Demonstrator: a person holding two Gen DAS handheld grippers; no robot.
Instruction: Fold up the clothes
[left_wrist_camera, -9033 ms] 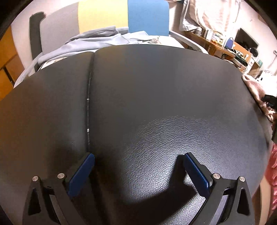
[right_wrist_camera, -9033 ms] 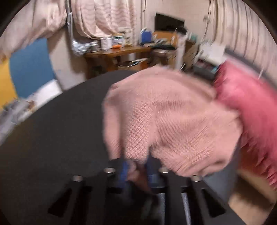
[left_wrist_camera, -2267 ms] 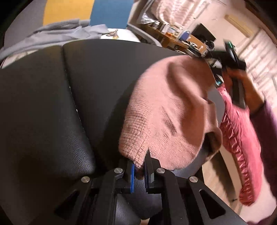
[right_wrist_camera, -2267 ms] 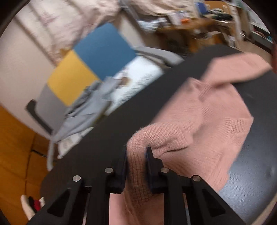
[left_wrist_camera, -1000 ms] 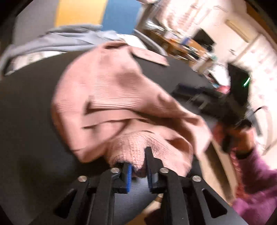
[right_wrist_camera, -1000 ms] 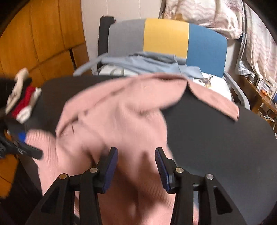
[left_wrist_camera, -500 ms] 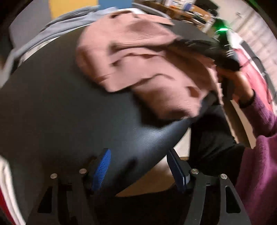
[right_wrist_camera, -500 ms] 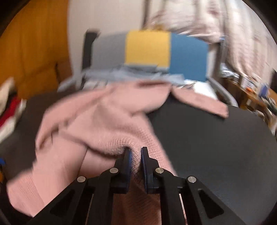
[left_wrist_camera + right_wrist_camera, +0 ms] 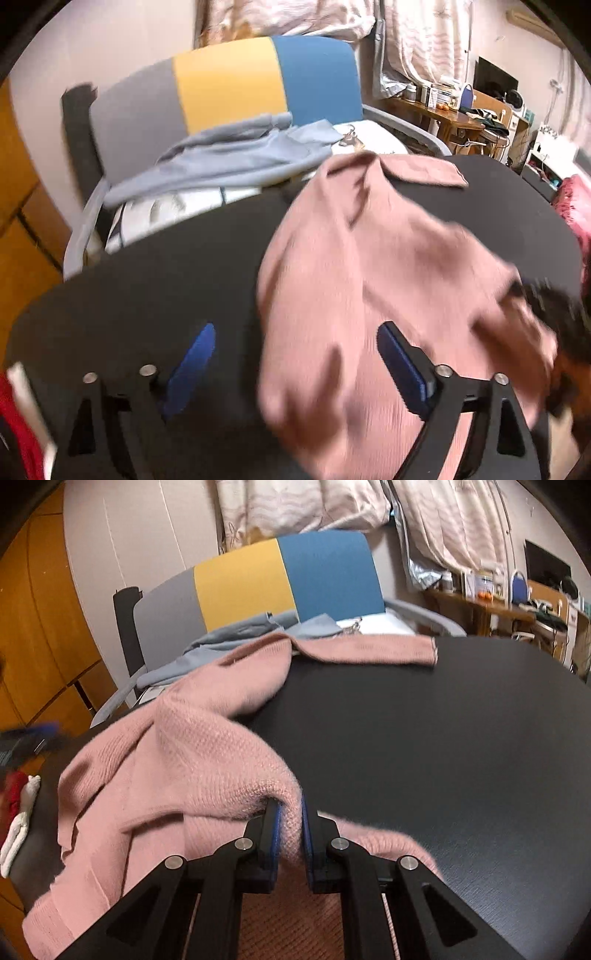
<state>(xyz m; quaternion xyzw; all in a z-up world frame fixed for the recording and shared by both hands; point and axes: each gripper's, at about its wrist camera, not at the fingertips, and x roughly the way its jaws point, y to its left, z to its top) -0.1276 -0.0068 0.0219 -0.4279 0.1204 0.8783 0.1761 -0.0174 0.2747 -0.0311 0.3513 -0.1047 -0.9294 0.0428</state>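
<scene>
Two grippers: both work on one pink knit sweater (image 9: 207, 746), each doing a different job at this moment.
Sweater's place: it lies rumpled across the left and near part of the black padded table (image 9: 443, 746), one sleeve (image 9: 369, 650) stretched flat toward the far edge, the hem end hanging over the near edge.
Right gripper (image 9: 291, 823): its jaws are pressed together on a raised ridge of the knit, pinching a fold of the sweater between the blue pads; the fabric tents up toward the pinch, which suggests the grip serves to lift or drag that part so the garment can be spread.
Left gripper (image 9: 295, 362): its jaws are opening, spread wide, with the sweater's edge lying in the gap but neither pad (image 9: 192, 362) pressing on it; it holds nothing. In my judgement it is lining up for a fresh hold on the near edge.
Other gripper seen from the left: a blurred dark shape (image 9: 546, 306) at the sweater's right side, too smeared to read.
Behind the table: a grey, yellow and blue chair (image 9: 229, 81) carries a grey-blue garment (image 9: 229, 162), probably waiting its turn.
Left edge: red and white cloth (image 9: 14, 805), just beside the sweater.
Task stage: early, by my reading; the sweater is not yet flat, and no fold is made.
</scene>
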